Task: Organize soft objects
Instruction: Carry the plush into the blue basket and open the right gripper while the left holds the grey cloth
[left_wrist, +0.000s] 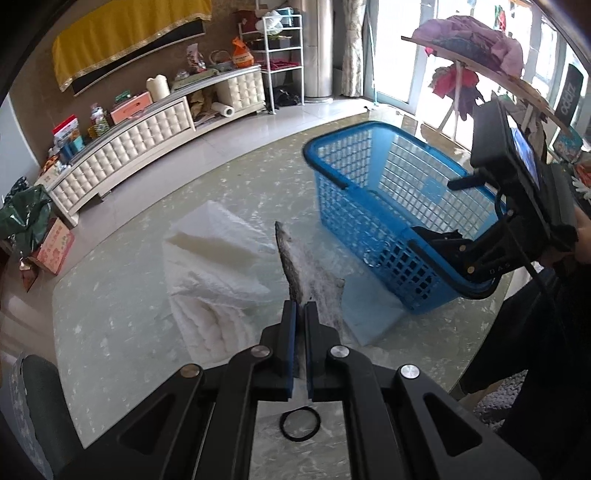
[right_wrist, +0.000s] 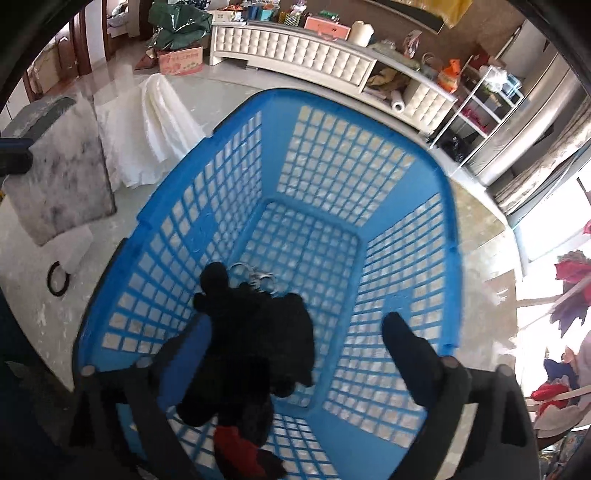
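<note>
The right gripper (right_wrist: 295, 332), fingers released, is dropping the black plush toy (right_wrist: 255, 339) into the blue basket (right_wrist: 369, 122), while the left gripper (left_wrist: 300, 325) is clenching the grey cloth (left_wrist: 295, 258) beside it, probably going in next.

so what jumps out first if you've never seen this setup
The blue basket fills the right wrist view, with a black plush toy inside between the open fingers of the right gripper. Beside the basket, the left gripper is shut on a grey cloth held above the marbled table.
</note>
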